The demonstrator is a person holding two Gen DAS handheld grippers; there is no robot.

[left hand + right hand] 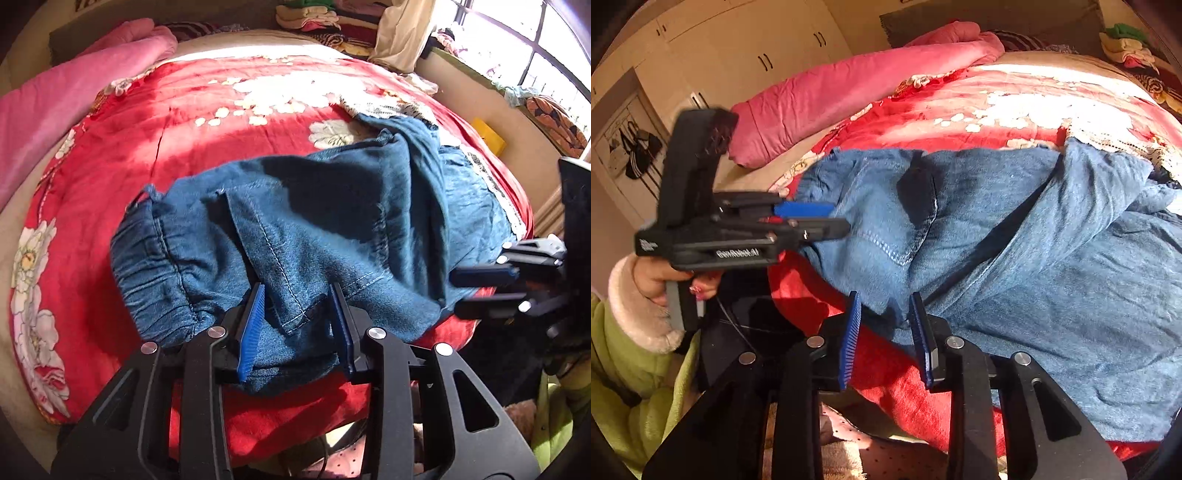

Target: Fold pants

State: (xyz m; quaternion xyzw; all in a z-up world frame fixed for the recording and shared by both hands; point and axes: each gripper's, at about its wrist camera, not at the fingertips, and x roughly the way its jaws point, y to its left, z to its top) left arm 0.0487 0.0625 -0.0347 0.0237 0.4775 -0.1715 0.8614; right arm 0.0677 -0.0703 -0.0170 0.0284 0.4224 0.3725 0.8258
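A red floral blanket (155, 155) covered the bed, its plush pile printed with white blossoms and lit by a bright patch of sun; a rolled pink quilt (74, 88) lay along its far left side and a stack of folded clothes (314, 16) sat beyond the head of the bed. In the right wrist view, cream wardrobe doors (746, 48) stood behind the quilt, and a strip of white lace (1108, 144) showed past the far edge of the denim. The pants (314, 221) lay bunched on the near part of the blanket, close to the bed's edge: soft, washed blue denim with pale topstitching, a gathered elastic waistband (147, 266) at the left and a stitched pocket near the middle. Their long axis ran roughly left to right across the bed, the waistband pointing left and the legs trailing rumpled toward the right and far side. The left gripper (297, 325) had its ribbed blue pads spread apart, with a fold of the denim near the pocket corner lying between them; whether the pads pressed the cloth could not be told. The right gripper (884, 332) was likewise spread, a drooping edge of denim hanging just into the gap at its tips. A hand (665, 280) in a green, fleece-cuffed sleeve (631, 354) gripped the left tool's handle.
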